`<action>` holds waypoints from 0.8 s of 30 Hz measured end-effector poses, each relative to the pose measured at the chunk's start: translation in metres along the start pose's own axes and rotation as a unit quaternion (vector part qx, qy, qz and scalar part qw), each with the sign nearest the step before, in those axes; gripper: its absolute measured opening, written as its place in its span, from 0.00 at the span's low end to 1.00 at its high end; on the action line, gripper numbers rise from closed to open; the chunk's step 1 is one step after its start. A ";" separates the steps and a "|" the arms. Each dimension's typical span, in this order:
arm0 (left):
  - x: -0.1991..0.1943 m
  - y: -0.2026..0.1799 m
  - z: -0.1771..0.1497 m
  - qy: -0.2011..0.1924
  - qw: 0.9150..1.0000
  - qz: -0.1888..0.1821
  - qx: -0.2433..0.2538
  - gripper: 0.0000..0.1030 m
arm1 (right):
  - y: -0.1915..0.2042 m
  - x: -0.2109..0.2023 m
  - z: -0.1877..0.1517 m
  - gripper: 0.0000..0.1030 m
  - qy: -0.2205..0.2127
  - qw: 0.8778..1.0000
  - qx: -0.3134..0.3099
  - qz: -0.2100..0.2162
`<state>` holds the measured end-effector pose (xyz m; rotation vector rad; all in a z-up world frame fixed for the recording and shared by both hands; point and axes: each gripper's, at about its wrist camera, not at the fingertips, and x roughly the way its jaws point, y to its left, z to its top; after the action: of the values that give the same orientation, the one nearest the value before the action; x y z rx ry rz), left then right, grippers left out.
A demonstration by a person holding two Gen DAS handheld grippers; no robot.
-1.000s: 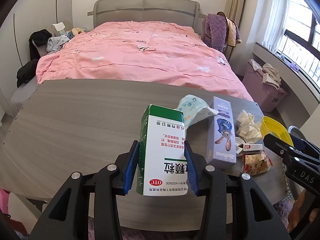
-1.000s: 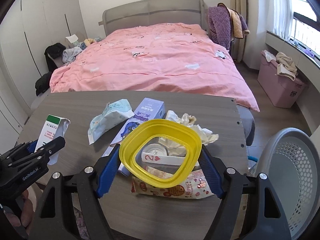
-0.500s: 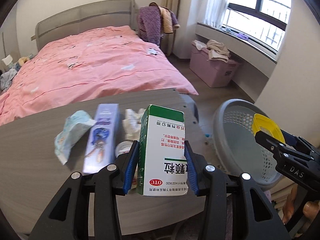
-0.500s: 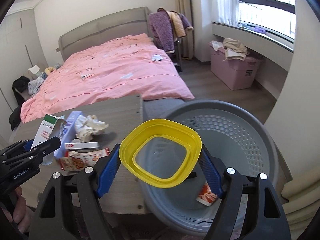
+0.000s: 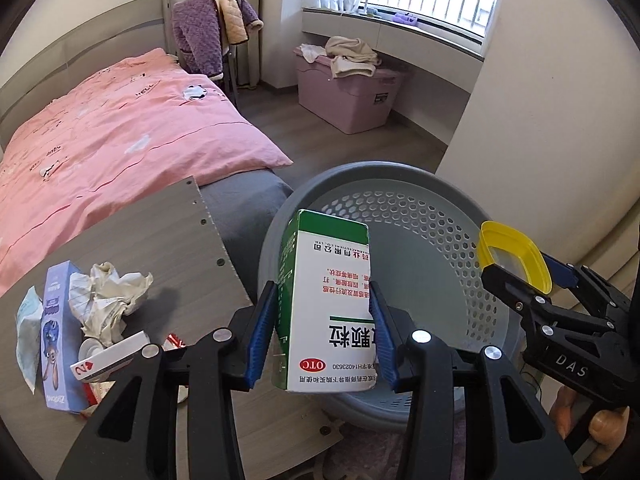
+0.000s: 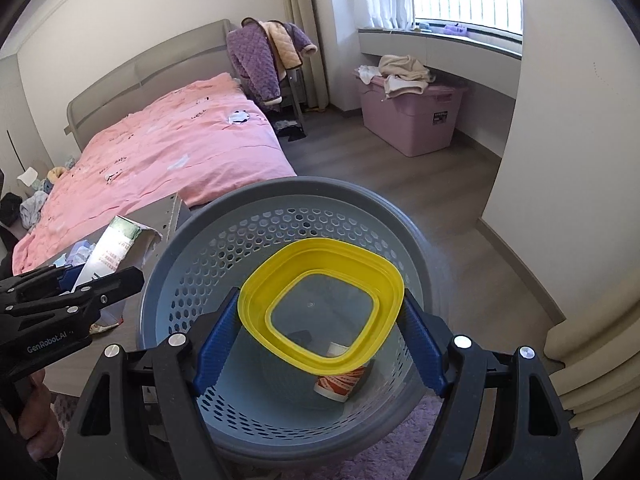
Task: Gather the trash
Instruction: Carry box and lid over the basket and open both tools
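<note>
My left gripper [image 5: 322,304] is shut on a green-and-white medicine box [image 5: 328,304], held over the near rim of the grey perforated basket [image 5: 420,208]. From the right wrist view that box [image 6: 116,248] shows at the left, beside the basket [image 6: 256,200]. My right gripper [image 6: 320,312] is shut on a yellow-rimmed clear lid [image 6: 320,304], hanging above the basket's inside. In the left wrist view the lid [image 5: 512,256] and right gripper [image 5: 532,276] sit at the basket's right. A red-and-white cup [image 6: 340,384] lies at the basket's bottom.
On the grey table [image 5: 152,240] at left lie a purple carton [image 5: 56,344], crumpled paper [image 5: 108,300], a playing-card box [image 5: 108,364] and wrappers. Behind are a pink bed [image 5: 100,136], a chair with jackets [image 5: 216,36], a pink storage bin [image 5: 348,92] and a wall corner [image 5: 540,120] by the basket.
Both grippers swung right from the table to the basket, each keeping its load. The medicine box now hangs over the basket's rim and the lid over its middle.
</note>
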<state>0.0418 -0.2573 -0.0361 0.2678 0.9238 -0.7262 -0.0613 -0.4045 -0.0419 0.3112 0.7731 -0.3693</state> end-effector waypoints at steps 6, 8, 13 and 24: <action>0.011 -0.012 0.007 0.010 1.000 -0.005 0.006 0.42 | -0.015 0.003 -0.003 0.73 0.003 1.000 0.014 0.005; 0.012 -0.016 0.008 0.010 1.000 -0.004 0.009 0.42 | -0.019 0.002 -0.003 0.73 0.003 1.000 0.016 0.007; 0.012 -0.020 0.009 0.007 1.000 0.002 0.015 0.52 | -0.022 0.000 -0.003 0.76 -0.002 1.000 0.019 0.011; 0.009 -0.014 0.007 0.004 1.000 0.017 0.004 0.59 | -0.024 -0.002 -0.004 0.80 -0.007 1.000 0.024 0.012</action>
<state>0.0401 -0.2748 -0.0376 0.2924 0.9216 -0.6981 -0.0756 -0.4238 -0.0460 0.3627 0.7464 -0.3675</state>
